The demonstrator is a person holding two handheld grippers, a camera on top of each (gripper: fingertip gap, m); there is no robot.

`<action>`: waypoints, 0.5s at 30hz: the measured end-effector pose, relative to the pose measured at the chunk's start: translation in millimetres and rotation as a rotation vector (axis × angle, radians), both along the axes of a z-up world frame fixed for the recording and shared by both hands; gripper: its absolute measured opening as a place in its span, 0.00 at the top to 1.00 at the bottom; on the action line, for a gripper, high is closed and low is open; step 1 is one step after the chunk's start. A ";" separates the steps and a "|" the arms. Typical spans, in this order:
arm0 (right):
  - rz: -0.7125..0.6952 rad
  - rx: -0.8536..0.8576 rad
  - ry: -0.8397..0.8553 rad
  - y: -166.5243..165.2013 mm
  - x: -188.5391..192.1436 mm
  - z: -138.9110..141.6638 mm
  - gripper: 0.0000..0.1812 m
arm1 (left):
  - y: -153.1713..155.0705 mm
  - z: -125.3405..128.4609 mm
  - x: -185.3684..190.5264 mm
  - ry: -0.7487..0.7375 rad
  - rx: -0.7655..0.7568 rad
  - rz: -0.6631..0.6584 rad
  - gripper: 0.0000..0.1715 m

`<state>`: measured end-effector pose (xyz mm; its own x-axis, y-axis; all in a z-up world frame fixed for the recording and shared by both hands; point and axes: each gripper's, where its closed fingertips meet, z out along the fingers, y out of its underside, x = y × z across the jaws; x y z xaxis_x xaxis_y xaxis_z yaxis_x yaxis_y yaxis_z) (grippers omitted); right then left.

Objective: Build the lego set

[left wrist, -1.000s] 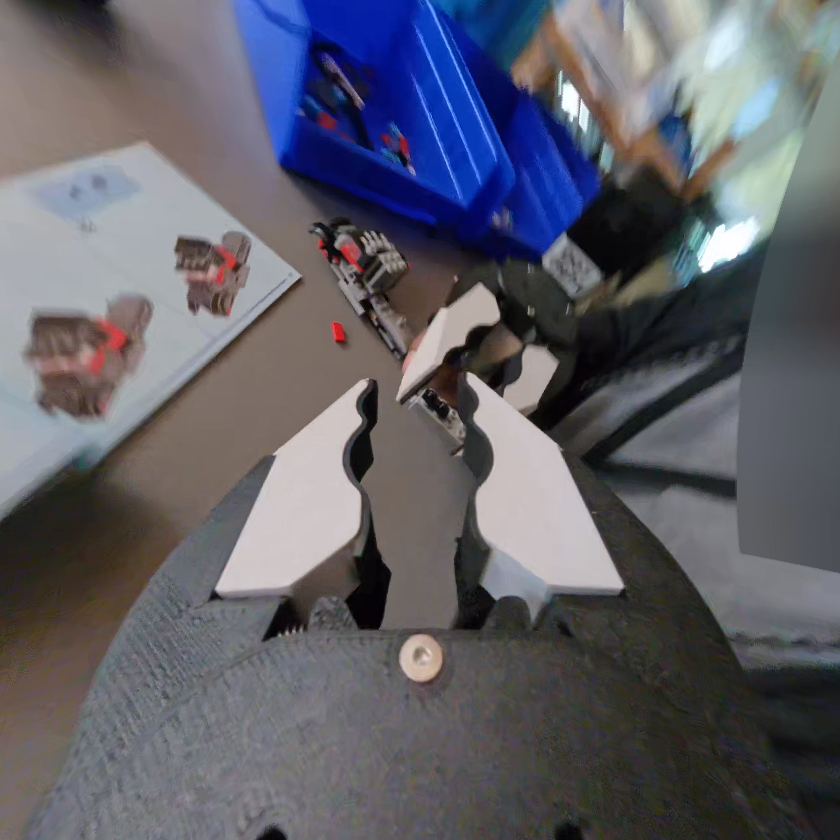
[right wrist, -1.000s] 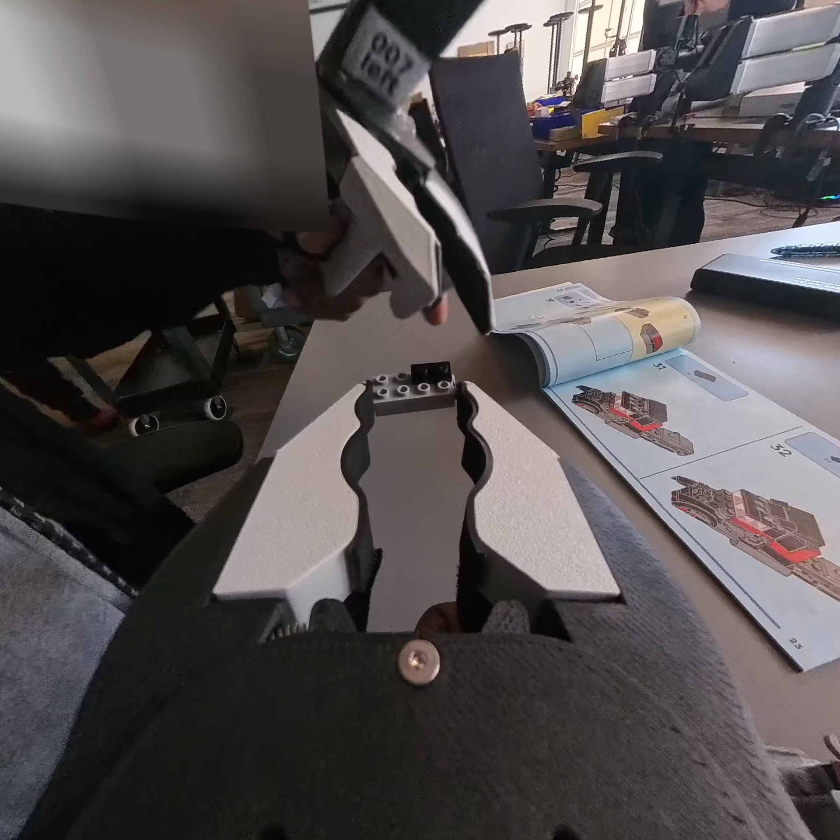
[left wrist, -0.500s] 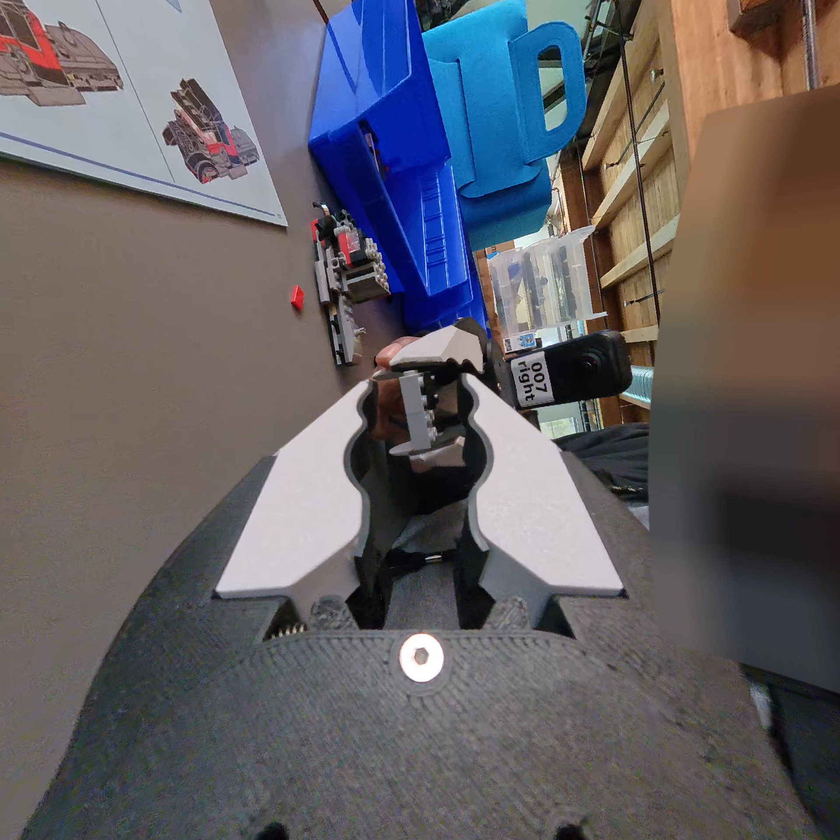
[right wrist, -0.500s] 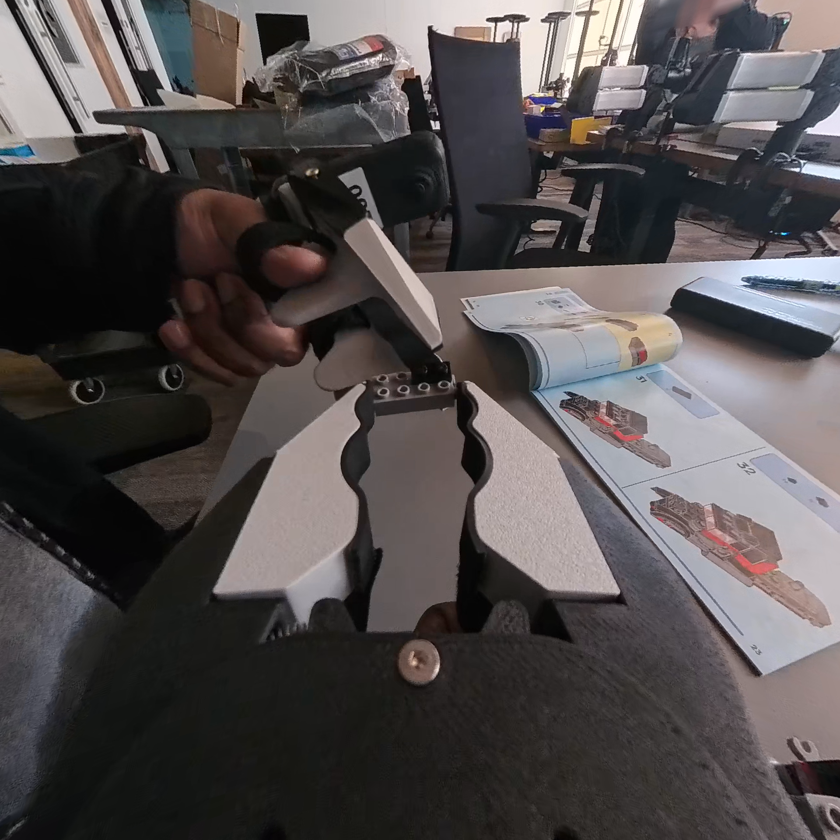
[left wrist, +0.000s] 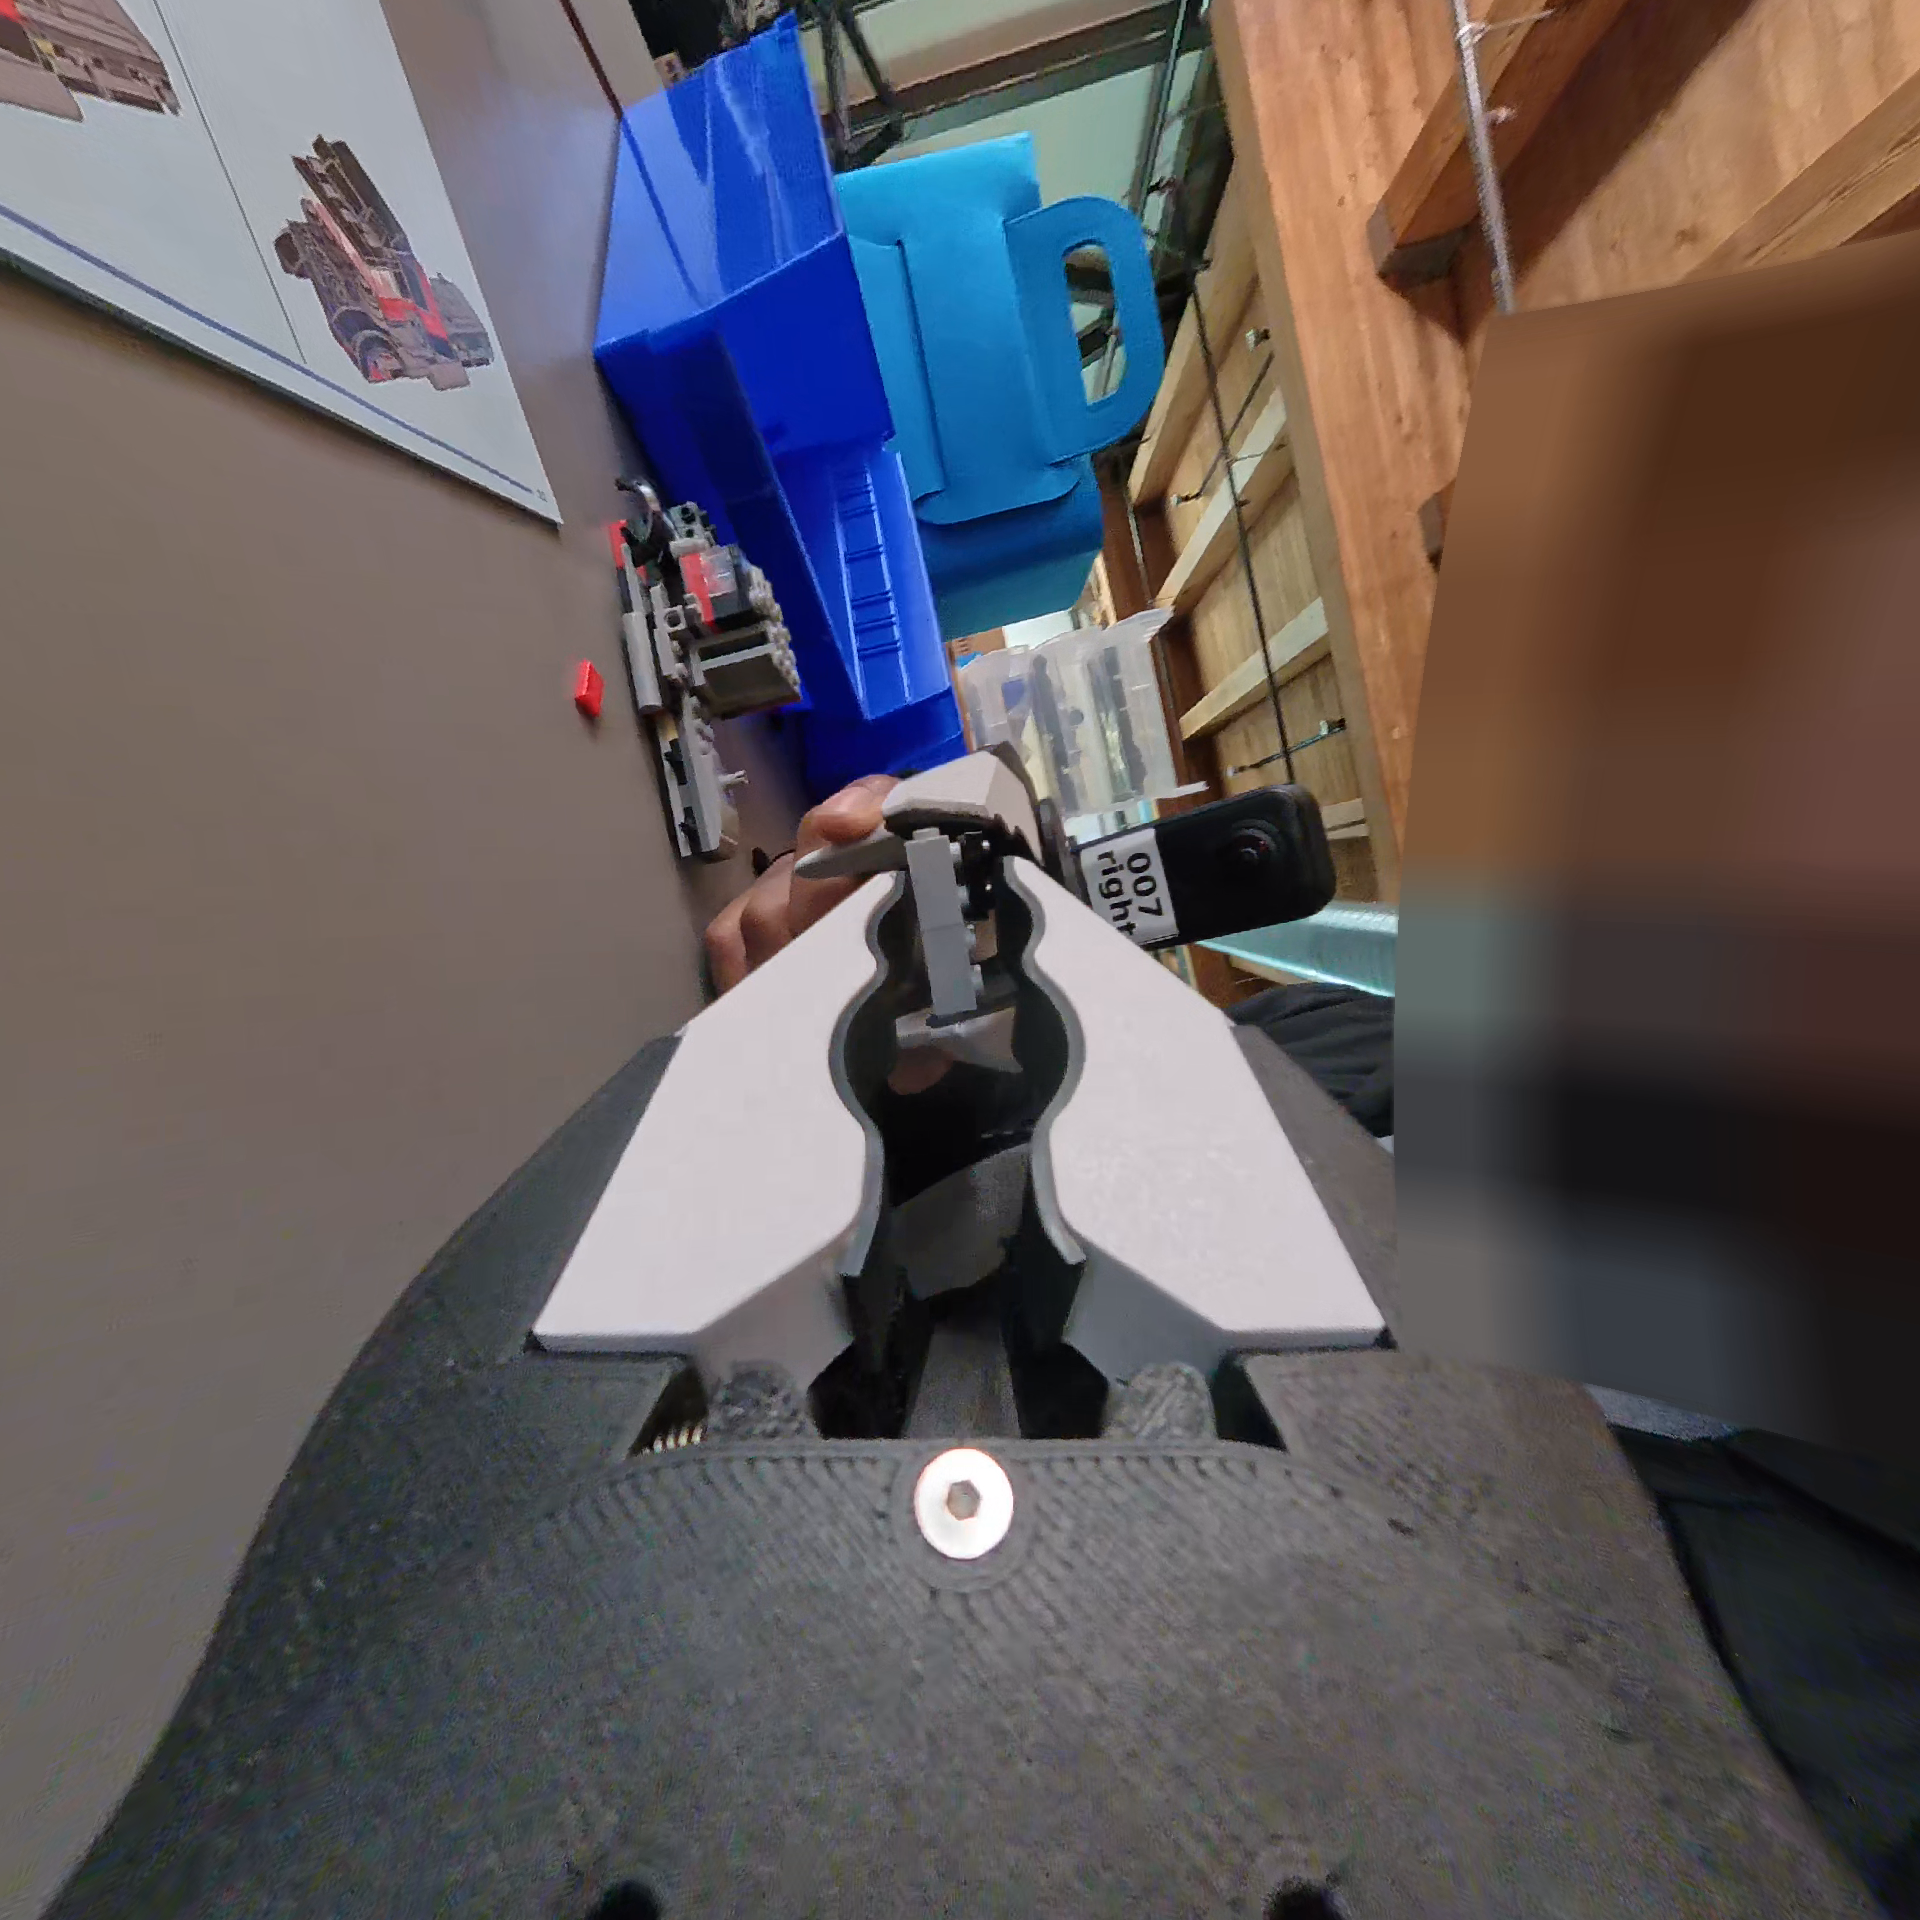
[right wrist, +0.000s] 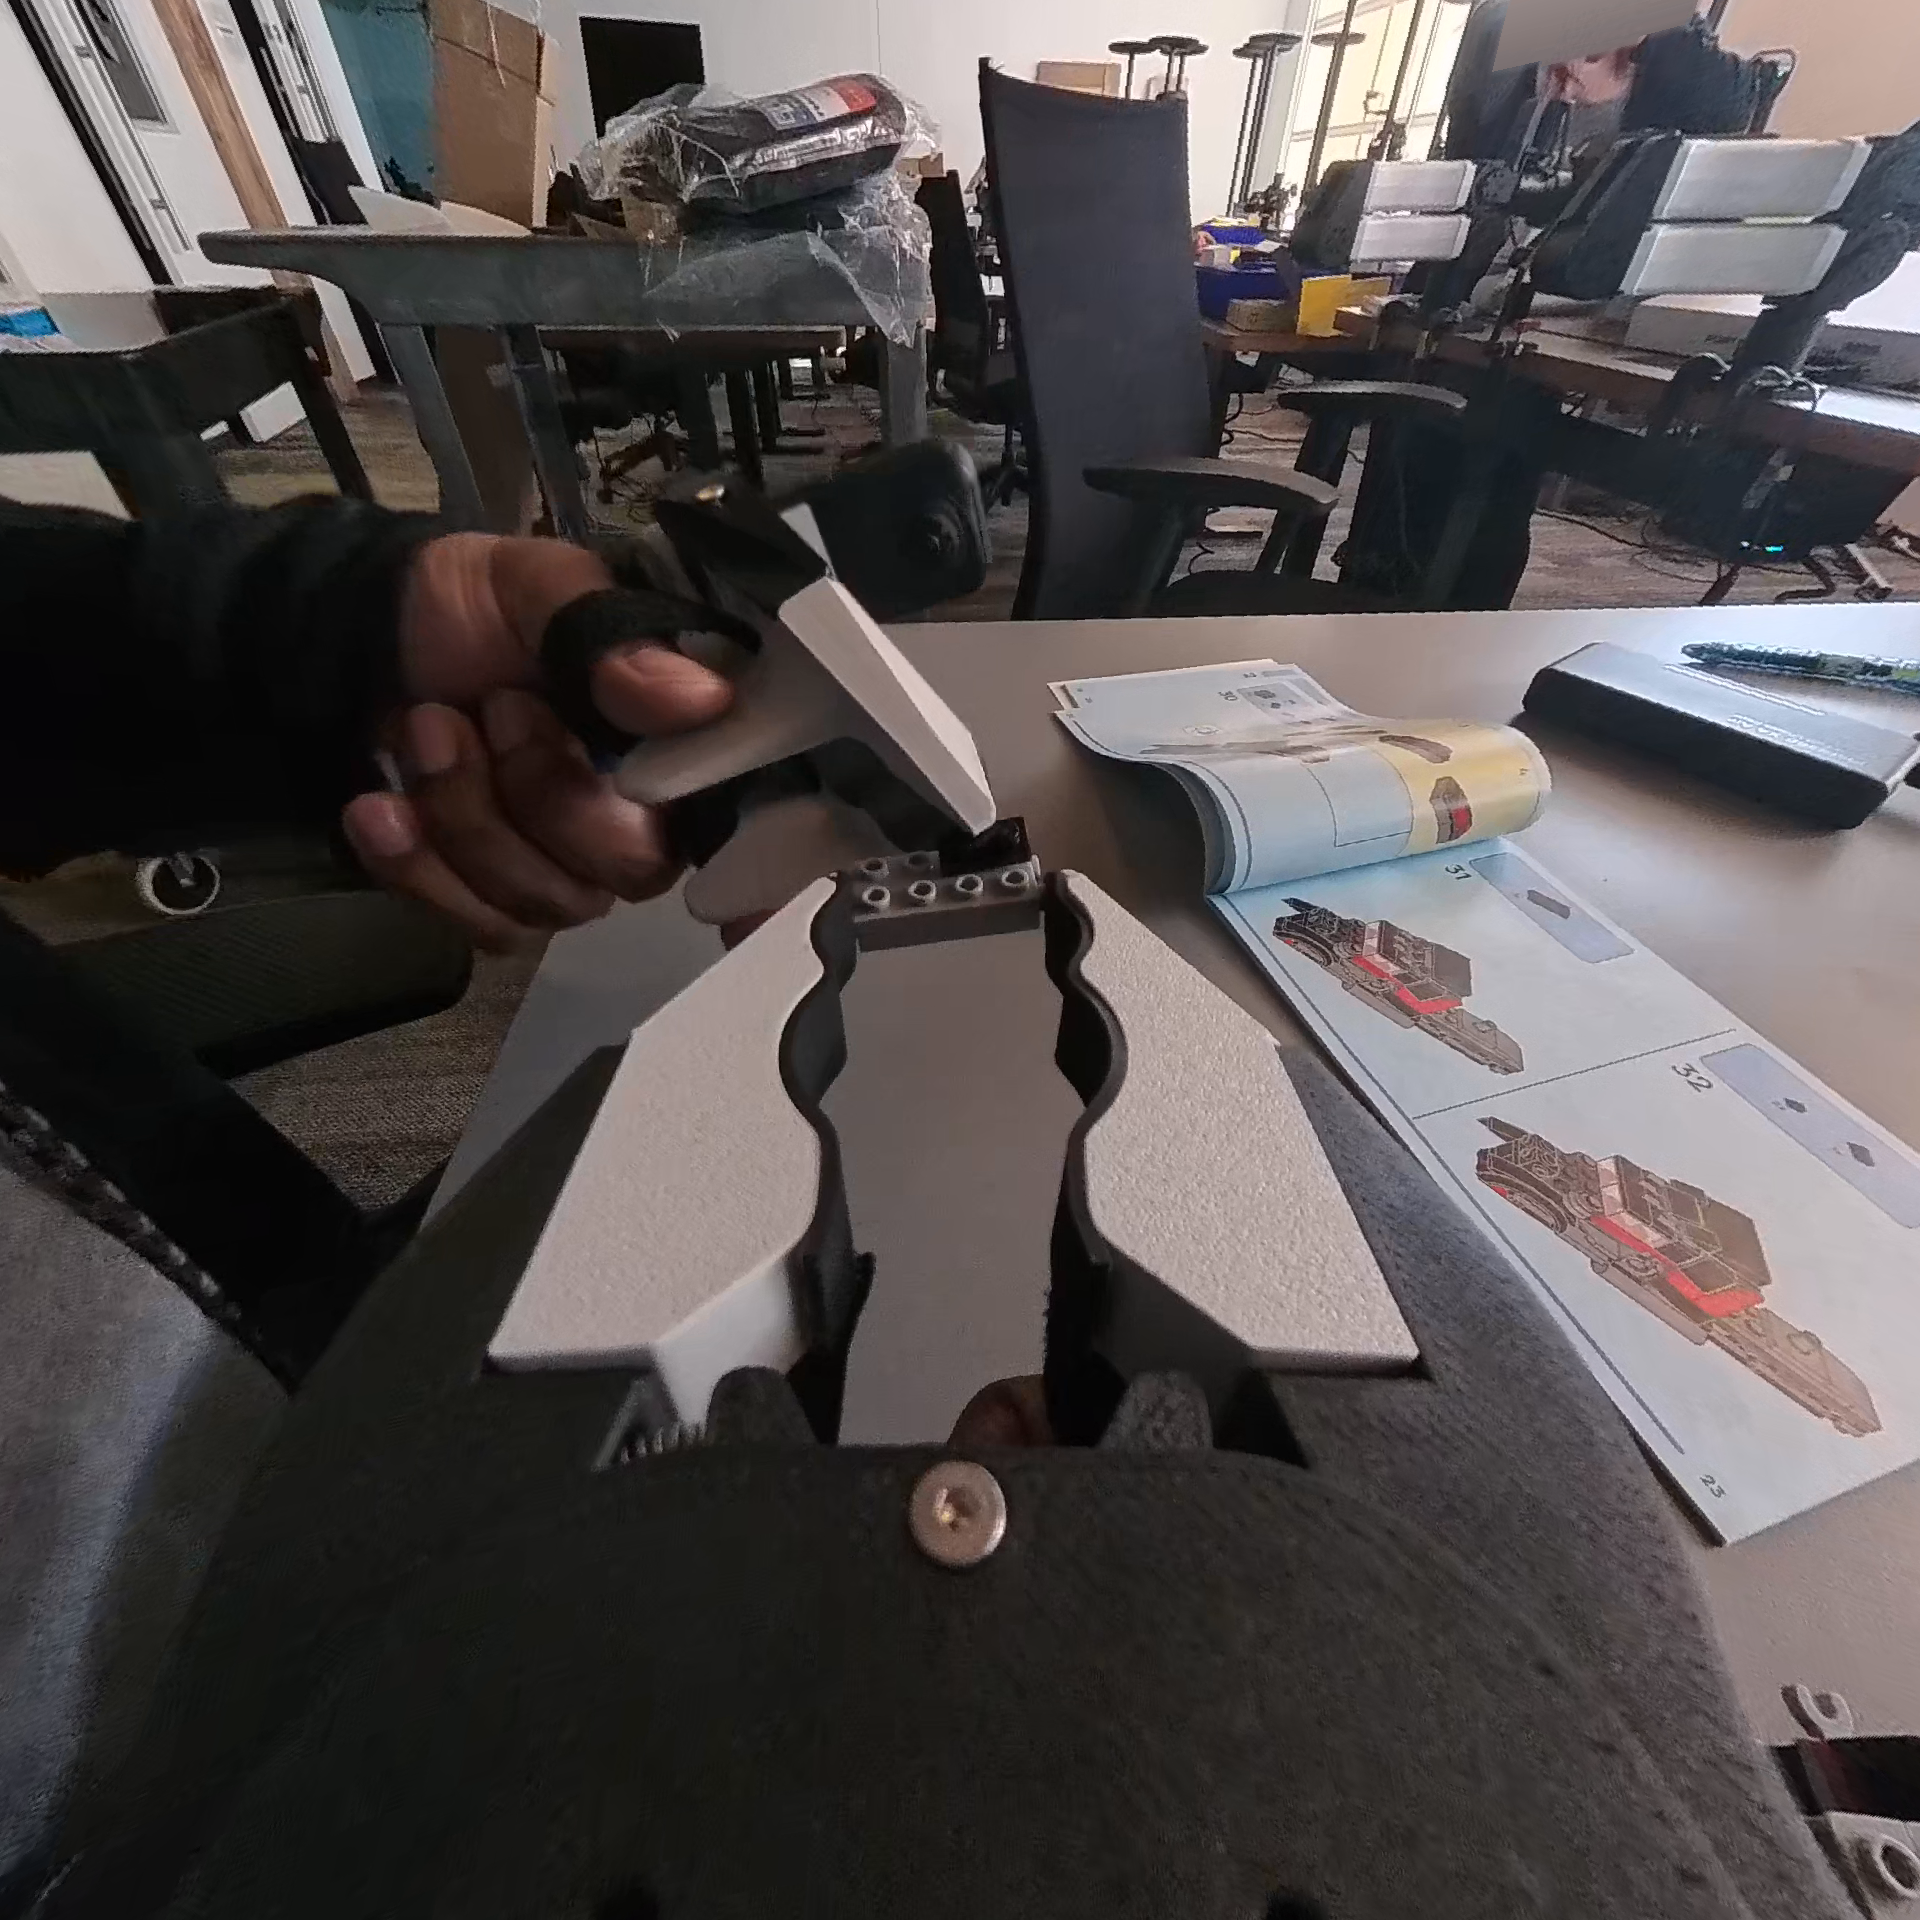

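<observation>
My right gripper is shut on a grey studded brick, held by its two ends above the table edge. A small black piece sits on the brick's far right studs. My left gripper has closed over them: one finger presses on the black piece, and the other is on the brick's far side. In the left wrist view the grey brick and black piece stand between my fingertips, and the right gripper's fingers clamp the brick.
An open instruction booklet lies right of the grippers. A partly built model and a loose red piece lie by blue bins. A black case lies far right. An office chair stands beyond the table. Less than 4 cm separates the two grippers' tips. The partly built model is about equally far from each gripper, around 15 cm.
My left gripper swung in from above, turned sideways, and its jaws narrowed onto the black piece and grey brick. My right gripper kept the brick nearly still.
</observation>
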<state>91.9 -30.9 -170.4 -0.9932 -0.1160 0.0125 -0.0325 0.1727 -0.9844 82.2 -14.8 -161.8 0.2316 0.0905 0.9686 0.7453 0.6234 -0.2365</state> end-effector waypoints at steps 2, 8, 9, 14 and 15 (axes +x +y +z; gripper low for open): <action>-0.001 0.002 -0.003 -0.3 -0.4 -0.1 0.79 | -0.5 -0.1 -0.2 0.015 0.036 0.010 0.91; -0.013 0.022 0.016 -4.5 -3.4 -3.3 0.80 | -5.5 -3.0 -3.0 0.039 0.168 0.044 0.91; -0.015 0.025 0.019 -5.7 -4.3 -3.7 0.80 | -6.7 -3.3 -3.7 0.042 0.178 0.048 0.91; -0.014 0.042 0.005 -10.7 -7.9 -5.8 0.79 | -12.0 -5.2 -7.5 0.049 0.187 0.042 0.91; -0.012 0.045 -0.001 -11.4 -8.6 -6.2 0.79 | -12.9 -5.4 -8.2 0.047 0.192 0.040 0.91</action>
<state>83.3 -42.4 -176.6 -0.9945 -0.1044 0.0067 -0.0293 0.2169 -0.9757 74.0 -27.7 -167.2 0.2768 -0.0843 0.9572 0.7099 0.6893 -0.1446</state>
